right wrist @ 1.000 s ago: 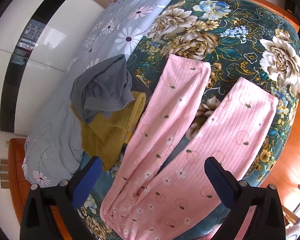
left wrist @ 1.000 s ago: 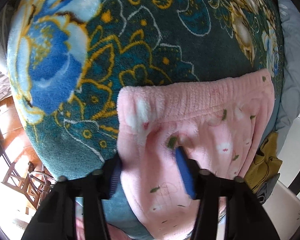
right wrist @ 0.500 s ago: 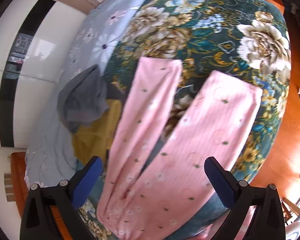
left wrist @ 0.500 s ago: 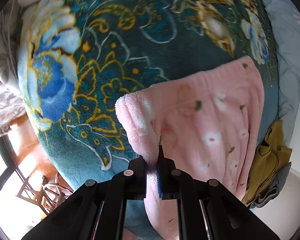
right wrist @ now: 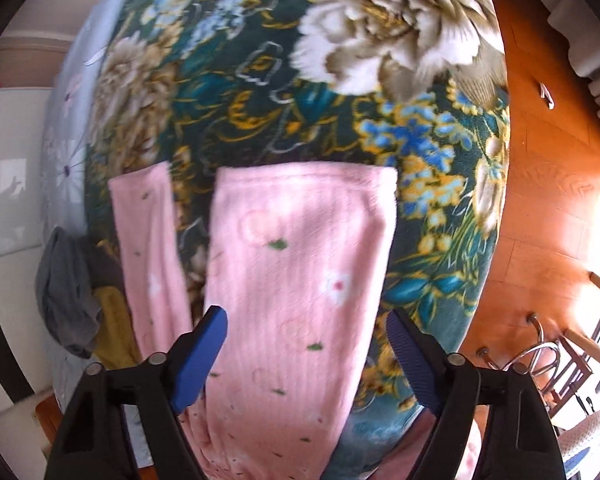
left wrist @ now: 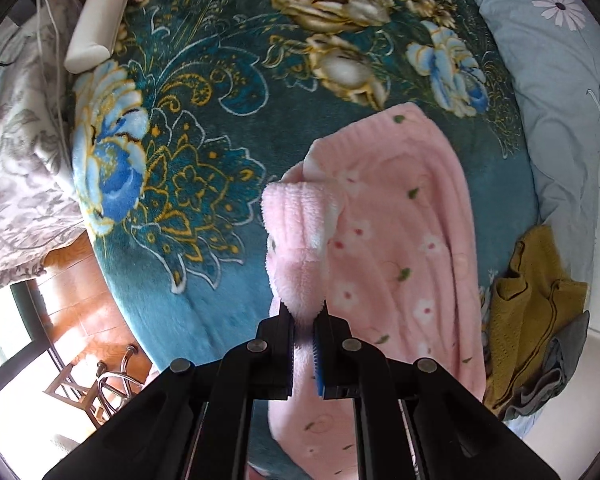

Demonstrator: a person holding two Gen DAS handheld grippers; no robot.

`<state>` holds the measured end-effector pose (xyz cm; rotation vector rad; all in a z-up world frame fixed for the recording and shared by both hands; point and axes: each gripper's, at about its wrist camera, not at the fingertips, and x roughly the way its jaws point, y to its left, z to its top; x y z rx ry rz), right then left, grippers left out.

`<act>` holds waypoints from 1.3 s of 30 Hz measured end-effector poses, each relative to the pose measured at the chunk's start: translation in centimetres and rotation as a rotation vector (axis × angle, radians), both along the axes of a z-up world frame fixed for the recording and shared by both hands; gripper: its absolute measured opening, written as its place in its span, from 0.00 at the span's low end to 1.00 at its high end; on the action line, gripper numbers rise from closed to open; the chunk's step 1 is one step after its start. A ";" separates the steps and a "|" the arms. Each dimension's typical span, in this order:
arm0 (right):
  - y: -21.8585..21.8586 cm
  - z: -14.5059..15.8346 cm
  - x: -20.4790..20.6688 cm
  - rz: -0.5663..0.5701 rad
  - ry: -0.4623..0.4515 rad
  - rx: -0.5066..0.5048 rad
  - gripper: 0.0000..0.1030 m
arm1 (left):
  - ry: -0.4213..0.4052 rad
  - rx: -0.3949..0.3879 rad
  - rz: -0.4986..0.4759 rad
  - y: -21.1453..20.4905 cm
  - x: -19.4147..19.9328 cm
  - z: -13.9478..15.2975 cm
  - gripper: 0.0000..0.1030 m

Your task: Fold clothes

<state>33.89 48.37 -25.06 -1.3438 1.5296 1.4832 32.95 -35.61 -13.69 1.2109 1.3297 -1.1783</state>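
Pink fleece trousers (left wrist: 392, 240) with small flowers lie on a teal floral blanket (left wrist: 204, 128). My left gripper (left wrist: 304, 320) is shut on the waistband corner and holds it lifted off the blanket, so the cloth folds over itself. In the right wrist view both legs show: the wide near leg (right wrist: 300, 272) and a narrower leg (right wrist: 148, 240) to its left. My right gripper (right wrist: 306, 332) hovers over the near leg, its jaws closing. The blue pads (right wrist: 198, 360) stand on either side of the cloth without pressing it.
A mustard knit (left wrist: 540, 296) and a grey garment (right wrist: 64, 304) are heaped beside the trousers. A pale blue daisy duvet (left wrist: 552, 64) borders the blanket. A white pillow (left wrist: 96, 28) lies at the far corner. Orange wood floor (right wrist: 548, 184) and chairs (right wrist: 556, 356) lie past the bed's edge.
The left jaws shut on the waistband corner and lifted it. The right gripper dropped low over the near trouser leg toward its cuff end, and its jaws narrowed.
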 end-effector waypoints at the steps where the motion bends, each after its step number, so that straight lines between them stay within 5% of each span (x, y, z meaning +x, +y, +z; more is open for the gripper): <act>1: 0.5 -0.9 0.1 0.000 -0.009 -0.012 0.76 | -0.006 -0.011 0.004 0.1 -0.4 0.3 0.07; 10: 2.6 -7.0 -0.3 0.024 -0.111 -0.117 0.51 | -0.050 -0.100 0.005 2.3 -4.2 3.1 0.07; 15: 2.4 -8.5 -1.3 0.078 -0.195 -0.126 0.06 | -0.054 -0.133 0.022 2.9 -4.3 4.3 0.07; 22: 2.6 -4.0 -6.6 0.142 -0.049 -0.092 0.03 | -0.053 -0.146 0.066 2.3 -2.5 4.7 0.06; 28: 1.1 1.2 -12.9 0.265 0.040 -0.046 0.03 | -0.117 -0.083 0.030 1.8 -0.1 1.6 0.07; 33: -0.1 3.8 -16.2 0.341 0.015 0.014 0.03 | -0.134 -0.016 0.102 0.9 3.2 -2.1 0.32; 39: -1.9 5.8 -18.2 0.359 -0.041 0.070 0.03 | -0.166 0.053 0.205 -0.4 7.1 -6.2 0.41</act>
